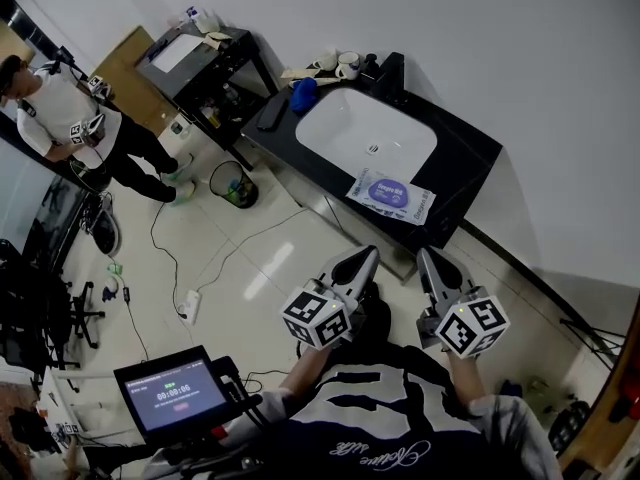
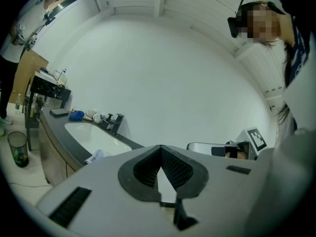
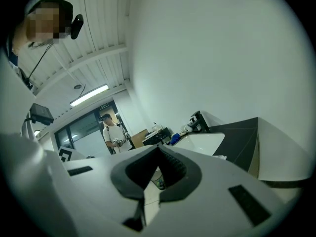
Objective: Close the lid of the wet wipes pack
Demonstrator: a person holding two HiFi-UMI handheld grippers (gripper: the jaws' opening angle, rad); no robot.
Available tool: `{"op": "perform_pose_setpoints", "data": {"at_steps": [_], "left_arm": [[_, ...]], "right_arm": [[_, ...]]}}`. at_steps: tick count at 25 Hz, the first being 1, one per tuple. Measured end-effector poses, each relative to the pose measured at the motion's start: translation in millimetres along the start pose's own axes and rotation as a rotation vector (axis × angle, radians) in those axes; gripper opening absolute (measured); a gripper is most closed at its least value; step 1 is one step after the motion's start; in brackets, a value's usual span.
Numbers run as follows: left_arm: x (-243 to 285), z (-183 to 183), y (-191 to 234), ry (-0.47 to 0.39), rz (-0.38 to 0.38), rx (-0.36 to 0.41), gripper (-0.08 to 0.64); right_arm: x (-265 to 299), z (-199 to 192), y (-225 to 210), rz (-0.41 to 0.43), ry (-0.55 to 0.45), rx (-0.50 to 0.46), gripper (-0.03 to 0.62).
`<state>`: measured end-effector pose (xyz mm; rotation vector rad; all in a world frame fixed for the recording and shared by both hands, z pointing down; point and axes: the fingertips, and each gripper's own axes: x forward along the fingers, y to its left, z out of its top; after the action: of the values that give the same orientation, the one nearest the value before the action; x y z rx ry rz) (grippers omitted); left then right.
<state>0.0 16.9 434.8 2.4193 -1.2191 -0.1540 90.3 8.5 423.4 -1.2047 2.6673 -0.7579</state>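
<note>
The wet wipes pack (image 1: 392, 195), white with a purple oval label, lies flat on the black counter (image 1: 470, 158) at the sink's near right corner. I cannot tell how its lid stands. My left gripper (image 1: 367, 254) and right gripper (image 1: 427, 256) hang side by side in the air in front of the counter, short of the pack, both shut and holding nothing. In the left gripper view the shut jaws of the left gripper (image 2: 160, 147) point over the counter, with the pack (image 2: 96, 156) low at the left. The right gripper (image 3: 159, 147) points along the counter's end.
A white sink (image 1: 365, 133) with a black faucet (image 1: 388, 73) fills the counter; cups (image 1: 340, 65) and a blue cloth (image 1: 303, 93) lie at its far end. A waste bin (image 1: 232, 183), floor cables, a black side table (image 1: 195, 53) and another person (image 1: 70, 118) are to the left.
</note>
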Motion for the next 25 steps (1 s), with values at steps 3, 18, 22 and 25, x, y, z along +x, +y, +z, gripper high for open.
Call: {"op": "perform_pose_setpoints", "data": {"at_steps": [3,18,22,25], "left_arm": [[-26,-19,-20,0.022,0.030,0.014,0.000],[-99,-43,-64,0.043,0.022,0.042,0.000],[-111,-40,-62,0.054,-0.010,0.062,0.000],[-119,-35,-59,0.070,-0.034,0.106,0.000]], "right_arm": [[-24,-17,13,0.010,0.021,-0.004,-0.002],[-78,-59,75,0.015,0.043,-0.045,-0.002],[-75,-66,91,-0.016,0.045,-0.056,-0.002],[-70,-72,104,-0.032,0.039,-0.060,-0.002]]}}
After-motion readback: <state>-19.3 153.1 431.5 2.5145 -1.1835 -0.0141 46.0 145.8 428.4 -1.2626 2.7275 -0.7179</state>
